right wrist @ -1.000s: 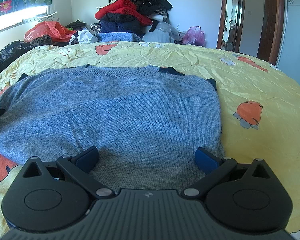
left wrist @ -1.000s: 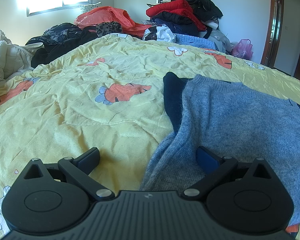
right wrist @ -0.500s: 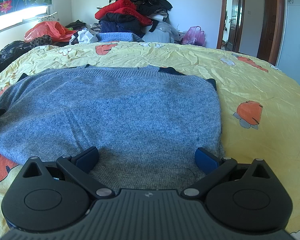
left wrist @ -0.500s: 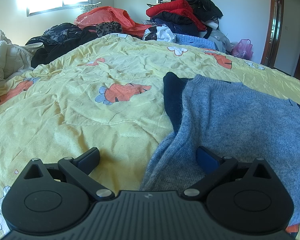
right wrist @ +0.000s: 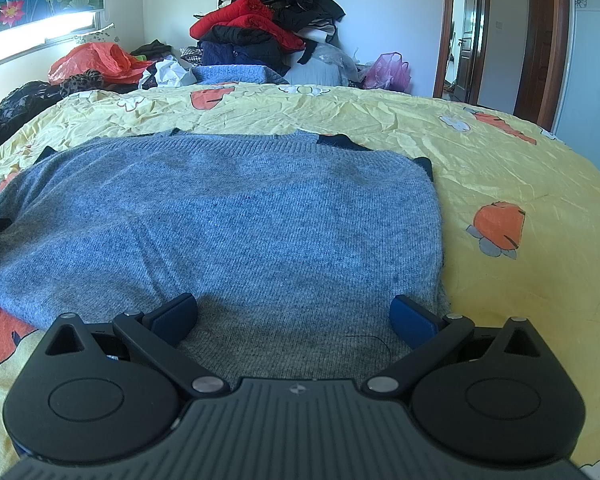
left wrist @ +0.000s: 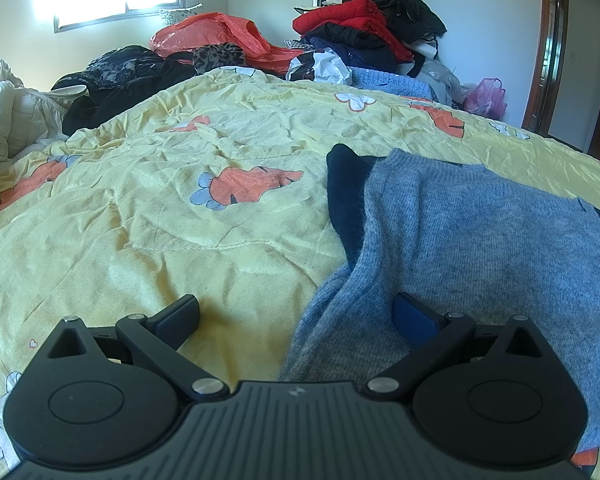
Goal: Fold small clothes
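Observation:
A grey-blue knit sweater (right wrist: 236,216) lies flat on the yellow bedspread (right wrist: 520,168), with dark navy fabric (left wrist: 346,196) showing along its left and far edges. My right gripper (right wrist: 294,314) stands open over the sweater's near hem, nothing between its fingers. My left gripper (left wrist: 296,314) is open at the sweater's (left wrist: 480,240) left near corner; its right finger (left wrist: 412,314) sits on the knit and its left finger (left wrist: 178,314) over the bedspread (left wrist: 160,220).
A tall pile of red, black and navy clothes (right wrist: 268,36) rises at the far side, beside an orange plastic bag (right wrist: 92,62) and a pink bag (right wrist: 390,72). Dark clothes (left wrist: 124,76) and a white quilt (left wrist: 8,108) lie at the left. A doorway (right wrist: 464,36) opens at the right.

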A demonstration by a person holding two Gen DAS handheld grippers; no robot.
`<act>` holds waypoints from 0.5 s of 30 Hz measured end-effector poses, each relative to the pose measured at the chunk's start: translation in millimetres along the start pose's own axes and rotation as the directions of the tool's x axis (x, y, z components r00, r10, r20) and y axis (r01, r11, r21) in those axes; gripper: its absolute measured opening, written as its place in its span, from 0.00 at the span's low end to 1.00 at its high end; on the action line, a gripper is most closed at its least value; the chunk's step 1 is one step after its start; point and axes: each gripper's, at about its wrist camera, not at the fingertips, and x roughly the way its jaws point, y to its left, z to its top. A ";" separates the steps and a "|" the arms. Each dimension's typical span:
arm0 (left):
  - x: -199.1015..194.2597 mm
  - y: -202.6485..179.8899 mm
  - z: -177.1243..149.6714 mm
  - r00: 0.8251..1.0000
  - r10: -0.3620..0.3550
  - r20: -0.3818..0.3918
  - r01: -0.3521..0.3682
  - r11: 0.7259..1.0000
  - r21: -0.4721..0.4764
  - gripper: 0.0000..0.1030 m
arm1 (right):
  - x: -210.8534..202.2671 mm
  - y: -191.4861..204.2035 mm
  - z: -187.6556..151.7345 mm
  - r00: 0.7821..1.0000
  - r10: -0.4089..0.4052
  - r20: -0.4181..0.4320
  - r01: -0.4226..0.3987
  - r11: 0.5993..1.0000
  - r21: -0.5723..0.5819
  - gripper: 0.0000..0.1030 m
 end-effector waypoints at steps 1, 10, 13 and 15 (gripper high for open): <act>0.3 0.4 0.4 1.000 -0.002 -0.001 0.002 1.000 0.001 1.00 | -0.1 -0.1 -0.2 1.000 0.000 0.000 0.000 1.000 0.000 1.00; -10.4 8.5 10.8 0.997 -0.044 -0.065 0.040 0.997 -0.062 1.00 | 2.7 2.4 1.5 1.000 -0.008 -0.001 0.008 1.000 0.003 1.00; -27.1 8.3 18.8 0.998 -0.050 -0.041 0.048 0.996 -0.070 1.00 | 2.0 2.1 1.9 1.000 -0.011 -0.003 0.011 1.000 0.002 1.00; -38.9 4.5 25.6 0.999 -0.025 -0.021 0.025 0.999 -0.026 1.00 | -3.1 4.7 4.4 0.999 -0.041 -0.007 0.041 0.999 0.012 0.98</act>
